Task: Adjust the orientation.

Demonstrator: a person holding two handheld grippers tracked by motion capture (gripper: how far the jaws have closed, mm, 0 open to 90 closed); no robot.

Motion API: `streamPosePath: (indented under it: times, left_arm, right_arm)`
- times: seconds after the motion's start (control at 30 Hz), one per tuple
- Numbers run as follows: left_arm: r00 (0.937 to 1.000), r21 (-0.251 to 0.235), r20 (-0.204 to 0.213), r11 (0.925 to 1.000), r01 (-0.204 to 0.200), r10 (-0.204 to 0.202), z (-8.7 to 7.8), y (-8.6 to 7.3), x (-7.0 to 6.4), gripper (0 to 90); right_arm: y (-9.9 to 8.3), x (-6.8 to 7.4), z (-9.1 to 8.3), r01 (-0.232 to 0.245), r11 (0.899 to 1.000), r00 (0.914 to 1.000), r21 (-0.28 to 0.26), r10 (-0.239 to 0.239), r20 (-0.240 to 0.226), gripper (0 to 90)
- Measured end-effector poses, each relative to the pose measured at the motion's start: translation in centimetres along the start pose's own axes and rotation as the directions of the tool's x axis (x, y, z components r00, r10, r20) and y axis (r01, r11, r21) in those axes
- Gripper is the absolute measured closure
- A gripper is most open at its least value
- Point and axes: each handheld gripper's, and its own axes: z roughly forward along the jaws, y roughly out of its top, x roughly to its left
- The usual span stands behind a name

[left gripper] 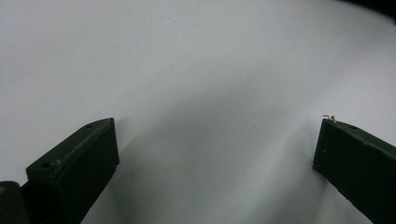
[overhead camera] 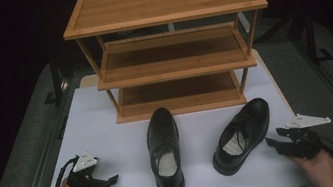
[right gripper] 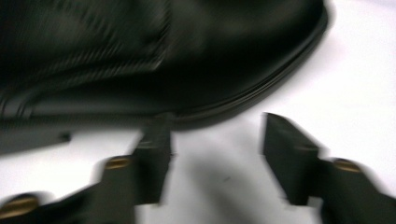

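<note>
Two black shoes stand on a white table (overhead camera: 110,133) in front of a wooden rack (overhead camera: 170,47). The right gripper (overhead camera: 271,141), jaws apart and empty, sits just beside the right shoe (overhead camera: 242,134). The left gripper (overhead camera: 112,179), jaws wide, rests near-left, apart from the left shoe (overhead camera: 165,149).

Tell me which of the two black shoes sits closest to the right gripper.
The angled shoe, toe turned toward the rack's right end, lies beside the right gripper. The straight shoe sits mid-table, farther off.
</note>
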Motion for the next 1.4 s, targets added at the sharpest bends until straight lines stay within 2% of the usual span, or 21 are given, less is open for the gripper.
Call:
streamPosePath:
  times: [0.03, 0.07, 0.1, 0.13, 0.17, 0.2, 0.23, 0.4, 0.47, 0.53, 0.63, 0.7, 0.77, 0.8, 0.97, 1.07, 1.4]
  left_arm:
    - [1.0, 0.0, 0.0, 1.0, 0.0, 0.0, 0.0, 0.0, 0.0, 0.0]
    - [1.0, 0.001, 0.002, 1.0, 0.0, 0.0, 0.0, 0.0, 0.0, 0.0]
    - [1.0, 0.0, 0.002, 1.0, 0.0, 0.0, 0.0, 0.0, 0.0, 0.0]
    - [1.0, 0.0, 0.003, 1.0, 0.0, 0.0, 0.0, 0.0, 0.0, 0.0]
    - [1.0, 0.0, 0.003, 1.0, 0.0, 0.0, 0.0, 0.0, 0.0, 0.0]
    - [1.0, 0.0, 0.002, 1.0, 0.0, 0.0, 0.0, 0.0, 0.0, 0.0]
    - [1.0, 0.0, 0.002, 1.0, 0.0, 0.0, 0.0, 0.0, 0.0, 0.0]
    - [1.0, 0.0, 0.003, 1.0, 0.0, 0.0, 0.0, 0.0, 0.0, 0.0]
    - [1.0, 0.0, 0.003, 1.0, 0.001, -0.001, 0.0, 0.0, 0.0, 0.0]
    - [1.0, 0.0, 0.003, 1.0, 0.0, 0.0, 0.0, 0.0, 0.0, 0.0]
    - [1.0, -0.002, 0.002, 1.0, 0.002, -0.002, 0.0, 0.0, 0.0, 0.0]
    - [1.0, 0.0, 0.003, 1.0, 0.002, -0.002, 0.0, 0.0, 0.0, 0.0]
    - [1.0, -0.001, 0.003, 1.0, 0.002, -0.002, 0.0, 0.0, 0.0, 0.0]
    - [1.0, -0.001, 0.003, 1.0, 0.002, -0.002, 0.0, 0.0, 0.0, 0.0]
    - [1.0, 0.003, 0.005, 1.0, 0.003, -0.003, 0.0, 0.0, 0.1, 0.0]
    - [1.0, 0.002, 0.004, 1.0, 0.002, -0.002, 0.0, 0.0, 0.1, 0.0]
    - [1.0, 0.003, 0.005, 1.0, 0.003, -0.003, 0.0, 0.0, 0.1, 0.0]
  right_arm:
    - [0.5, -0.4, -0.2, -0.014, 1.0, 0.9998, -0.018, 0.014, 0.012, 68.0]
    - [0.5, -0.4, -0.2, -0.014, 1.0, 0.9998, -0.018, 0.014, 0.012, 68.0]
    - [0.7, -0.6, -0.3, -0.012, 0.999, 0.9998, -0.03, 0.013, 0.017, 73.7]
    - [1.3, -1.1, -0.1, -0.022, 0.999, 0.9997, -0.046, 0.023, 0.011, 85.2]
    - [1.3, -1.1, -0.1, -0.022, 0.999, 0.9997, -0.046, 0.023, 0.011, 85.2]
    - [2.1, -1.9, 0.2, -0.031, 0.998, 0.9994, -0.05, 0.032, 0.015, 89.6]
    - [2.1, -1.9, 0.2, -0.031, 0.998, 0.9994, -0.05, 0.032, 0.015, 89.6]
    - [3.7, -4.3, 1.5, -0.074, 0.995, 0.9973, -0.063, 0.073, -0.004, 89.8]
    - [4.5, -4.9, 2.6, -0.043, 0.997, 0.9989, -0.057, 0.044, 0.017, 89.9]
    - [4.8, -5.1, 2.9, -0.035, 0.997, 0.9991, -0.061, 0.037, 0.023, 89.9]
    - [5.7, -6.3, 4.2, -0.034, 0.997, 0.9992, -0.075, 0.035, 0.021, 89.9]
    - [5.9, -6.5, 4.5, -0.033, 0.996, 0.9991, -0.08, 0.035, 0.024, 89.9]
    - [6.4, -7.0, 5.3, -0.028, 0.997, 0.9985, -0.077, 0.031, 0.046, 89.9]
    - [6.8, -7.5, 6.0, -0.033, 0.995, 0.9979, -0.092, 0.038, 0.052, 89.9]
    - [7.3, -8.3, 7.6, -0.03, 0.997, 0.9979, -0.072, 0.034, 0.056, 89.9]
    - [7.0, -8.7, 8.4, -0.047, 0.997, 0.9978, -0.069, 0.05, 0.042, 90.0]
    - [6.3, -8.8, 8.4, -0.077, 0.995, 0.9968, -0.066, 0.079, 0.015, 90.0]
